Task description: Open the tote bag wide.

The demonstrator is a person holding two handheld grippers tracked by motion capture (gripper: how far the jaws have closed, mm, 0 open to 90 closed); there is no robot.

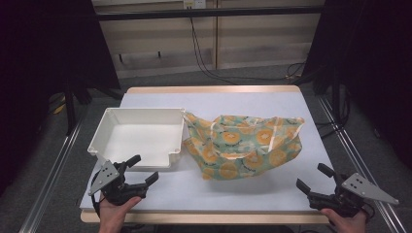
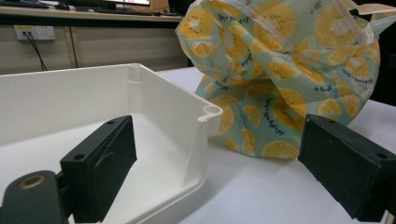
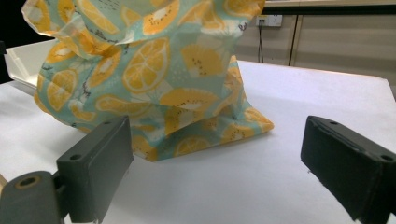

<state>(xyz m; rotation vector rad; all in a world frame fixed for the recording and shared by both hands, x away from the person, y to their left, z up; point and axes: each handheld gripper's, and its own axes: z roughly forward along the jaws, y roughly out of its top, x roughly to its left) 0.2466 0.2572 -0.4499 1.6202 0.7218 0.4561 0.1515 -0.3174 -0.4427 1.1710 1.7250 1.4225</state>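
Observation:
A cloth bag [image 1: 245,144] printed with orange slices on teal lies crumpled in the middle of the white table top, its handles loose on top. Left of it, touching its edge, stands an empty white plastic bin [image 1: 137,137]. My left gripper [image 1: 141,171] rests open at the front left, just before the bin's near corner [image 2: 205,116], with the bag [image 2: 285,74] beyond. At the front right my right gripper [image 1: 316,178] is open too, pointing at the bag [image 3: 154,74] from a short way off. Nothing is between either pair of jaws.
The white table top [image 1: 272,102] has bare room behind the bag and along the front edge. Metal rails [image 1: 357,150] run along both sides of the table. Black cables [image 1: 204,53] hang down the wooden back wall.

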